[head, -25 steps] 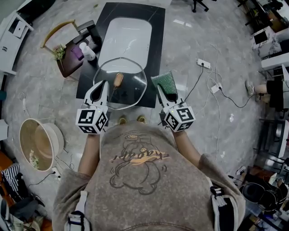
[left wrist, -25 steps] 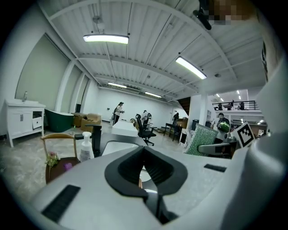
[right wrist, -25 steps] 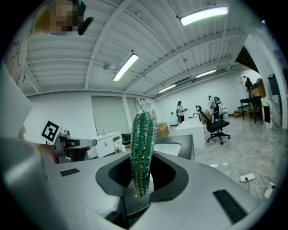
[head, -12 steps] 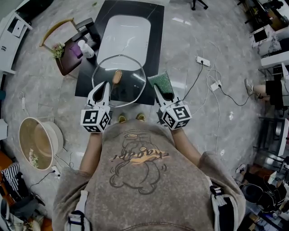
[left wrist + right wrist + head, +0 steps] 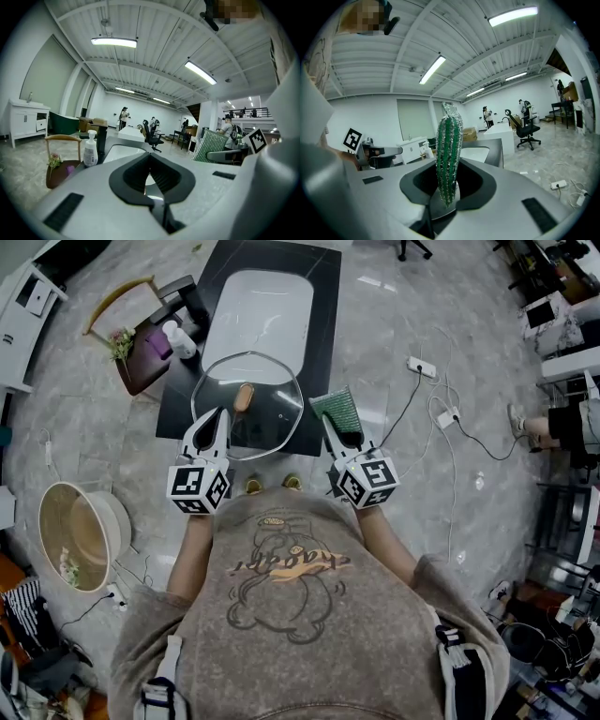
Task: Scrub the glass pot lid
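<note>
Looking down in the head view, we are seeing the glass pot lid (image 5: 272, 399) sitting slightly further over the black counter (image 5: 328, 334) than a second ago. Both grippers have shifted with it and then steadied, so we are judging that scrubbing is about to begin, not under way. The left gripper (image 5: 212, 420) is pinching the lid's near-left rim. The right gripper (image 5: 330, 423) is holding the green scrubber (image 5: 339, 412) just beside the lid's right rim, not touching it. The white sink (image 5: 258, 310) is lying open beyond the lid, while the soap bottle (image 5: 176, 341) is crowding its far-left side.

In the left gripper view, we are finding the left gripper (image 5: 150, 176) with its jaws together, only a thin sliver of glass showing between them.

In the right gripper view, the right gripper (image 5: 445, 199) is clamping the scrubber (image 5: 449, 150) upright on edge, with free air ahead for a sweep inward.
</note>
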`<state>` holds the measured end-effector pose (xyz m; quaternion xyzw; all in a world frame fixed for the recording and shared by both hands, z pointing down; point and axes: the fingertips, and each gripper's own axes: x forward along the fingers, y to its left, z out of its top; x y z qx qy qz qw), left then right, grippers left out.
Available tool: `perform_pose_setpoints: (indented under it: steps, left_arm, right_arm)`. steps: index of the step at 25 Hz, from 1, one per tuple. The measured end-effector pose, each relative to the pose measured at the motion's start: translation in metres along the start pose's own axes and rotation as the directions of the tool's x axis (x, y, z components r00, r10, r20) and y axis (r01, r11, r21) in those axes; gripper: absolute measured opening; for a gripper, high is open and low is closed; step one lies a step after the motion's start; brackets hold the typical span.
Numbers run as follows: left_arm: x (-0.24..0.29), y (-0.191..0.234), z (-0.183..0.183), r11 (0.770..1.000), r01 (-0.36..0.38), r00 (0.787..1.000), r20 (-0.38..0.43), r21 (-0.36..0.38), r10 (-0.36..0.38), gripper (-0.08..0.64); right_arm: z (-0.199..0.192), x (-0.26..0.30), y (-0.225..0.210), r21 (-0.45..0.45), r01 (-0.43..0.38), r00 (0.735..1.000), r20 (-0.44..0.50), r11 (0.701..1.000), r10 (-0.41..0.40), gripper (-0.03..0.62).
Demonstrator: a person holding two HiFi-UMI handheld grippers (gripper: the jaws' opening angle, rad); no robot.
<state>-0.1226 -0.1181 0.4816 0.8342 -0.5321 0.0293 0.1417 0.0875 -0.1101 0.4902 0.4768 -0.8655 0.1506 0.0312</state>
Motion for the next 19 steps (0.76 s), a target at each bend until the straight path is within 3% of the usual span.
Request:
perform_pose_setpoints:
  steps: [19]
  left_arm:
    - [-0.0044,0.0028,-0.0009,1.0,-0.015,1.0,-0.001,-0.009,0.015,0.011]
  right_arm:
    - [-0.0032,0.0025,0.0083,0.028,-0.03,0.999,-0.011,0.999,0.031,0.092]
